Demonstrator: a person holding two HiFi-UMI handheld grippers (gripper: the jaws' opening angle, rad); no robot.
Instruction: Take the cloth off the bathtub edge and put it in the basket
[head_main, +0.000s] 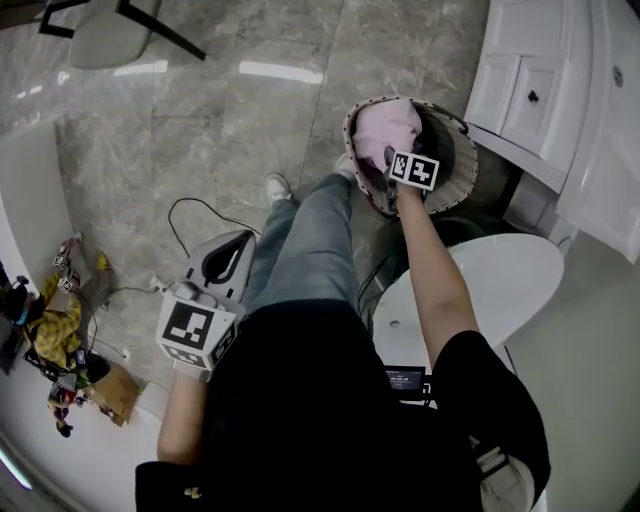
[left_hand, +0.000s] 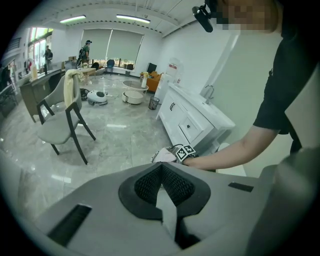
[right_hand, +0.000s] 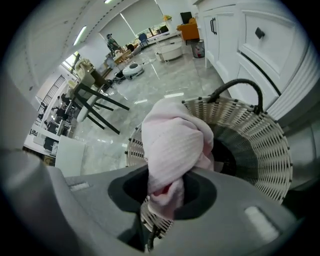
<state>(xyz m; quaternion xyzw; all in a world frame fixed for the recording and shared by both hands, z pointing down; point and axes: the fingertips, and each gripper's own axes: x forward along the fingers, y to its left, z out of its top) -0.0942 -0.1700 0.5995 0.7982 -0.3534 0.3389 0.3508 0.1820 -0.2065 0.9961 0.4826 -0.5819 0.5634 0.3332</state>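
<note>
A pale pink cloth (right_hand: 175, 147) is bunched up between the jaws of my right gripper (right_hand: 167, 192), which is shut on it. It hangs over the near rim of a white woven basket (right_hand: 272, 150) with a dark handle. In the head view the cloth (head_main: 385, 130) sits over the basket (head_main: 455, 180), with the right gripper (head_main: 392, 172) at its rim. My left gripper (head_main: 222, 262) is held low at the left over the floor, shut, with nothing between its jaws. In the left gripper view that gripper (left_hand: 161, 181) points toward the basket.
A white cabinet with drawers (head_main: 525, 85) stands right behind the basket. A white rounded bathtub edge (head_main: 500, 280) lies to the right of my arm. A grey chair (left_hand: 62, 122) stands on the marble floor to the left. A cable (head_main: 195, 215) and clutter (head_main: 60, 330) lie at the left.
</note>
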